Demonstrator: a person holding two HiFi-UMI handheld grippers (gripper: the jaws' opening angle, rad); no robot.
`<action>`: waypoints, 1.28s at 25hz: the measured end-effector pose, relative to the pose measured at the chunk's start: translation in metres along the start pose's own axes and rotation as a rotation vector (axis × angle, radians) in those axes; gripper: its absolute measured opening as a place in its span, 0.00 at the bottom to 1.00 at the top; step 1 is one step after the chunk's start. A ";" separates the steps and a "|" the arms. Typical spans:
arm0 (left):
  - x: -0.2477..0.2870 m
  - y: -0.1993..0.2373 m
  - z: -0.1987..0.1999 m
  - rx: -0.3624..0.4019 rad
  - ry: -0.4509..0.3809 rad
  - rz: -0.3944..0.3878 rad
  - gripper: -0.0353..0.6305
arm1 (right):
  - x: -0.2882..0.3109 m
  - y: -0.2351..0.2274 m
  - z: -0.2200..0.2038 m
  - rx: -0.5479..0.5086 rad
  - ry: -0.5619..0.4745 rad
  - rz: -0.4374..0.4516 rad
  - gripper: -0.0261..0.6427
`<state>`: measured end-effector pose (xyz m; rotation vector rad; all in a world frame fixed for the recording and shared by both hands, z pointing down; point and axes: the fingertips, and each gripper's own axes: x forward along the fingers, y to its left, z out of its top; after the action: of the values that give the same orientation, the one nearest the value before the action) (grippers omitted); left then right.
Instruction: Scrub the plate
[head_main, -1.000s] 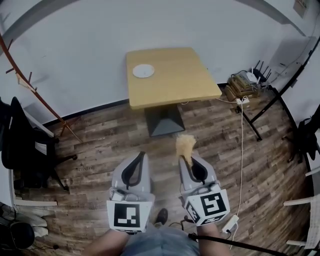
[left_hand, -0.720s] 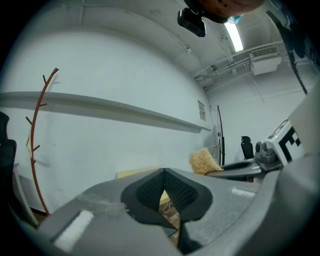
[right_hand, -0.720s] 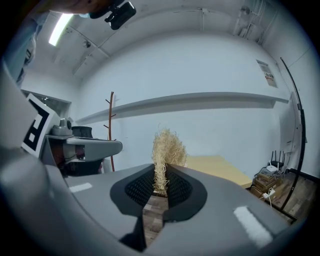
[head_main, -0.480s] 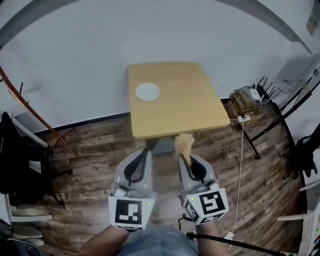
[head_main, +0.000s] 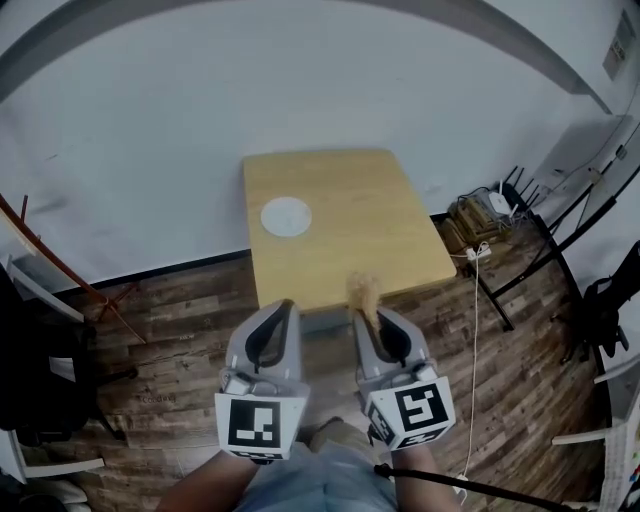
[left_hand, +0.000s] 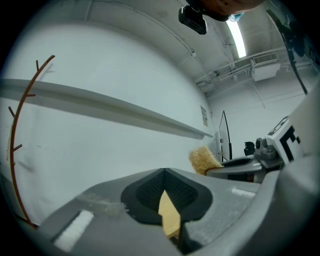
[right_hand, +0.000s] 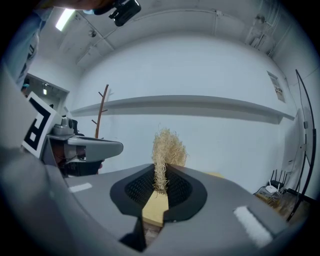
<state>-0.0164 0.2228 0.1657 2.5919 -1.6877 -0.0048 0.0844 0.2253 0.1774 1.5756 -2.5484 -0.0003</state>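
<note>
White round plate (head_main: 286, 216) flat on the pale wooden counter (head_main: 370, 230), on its left half and closer to the wall side than to the near edge. Bare on top, touched by nothing. Well apart from both tools.

Right tool (head_main: 366, 312) clenched on a scrubber (right_hand: 167, 147), a tuft of straw-coloured fibres. Lower strands pinched between the two dark ribbed pads, bushy head standing up clear above the tips. Seen from the head view against the counter's near edge, short of the plate and to its right.

Left tool (head_main: 283, 305) clenched too, tips pressed together with nothing between them. Only a thin sliver of the counter visible through the slit lower down in the left gripper view. Side by side with the right tool, level with it and just beside it, each with its black-and-white marker cube nearest the body.

Counter on a dark central foot, pushed up to a plain white wall (head_main: 300, 90). Brown plank floor (head_main: 170, 340) all around. Thin reddish curved rack (head_main: 60, 270) off to the left by the wall. White cable (head_main: 473, 320) trailing across the floor to the right of the counter.
</note>
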 end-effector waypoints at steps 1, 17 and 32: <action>0.004 0.000 -0.002 -0.001 0.007 -0.003 0.09 | 0.001 -0.003 -0.001 0.000 0.002 -0.006 0.10; 0.112 0.010 -0.035 0.020 0.125 0.077 0.09 | 0.086 -0.081 -0.029 0.069 0.042 0.074 0.11; 0.203 0.060 -0.013 0.067 0.150 0.308 0.09 | 0.204 -0.133 -0.009 0.107 0.004 0.299 0.10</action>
<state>0.0113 0.0140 0.1862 2.2796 -2.0374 0.2540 0.1137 -0.0155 0.2017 1.2077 -2.7953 0.1735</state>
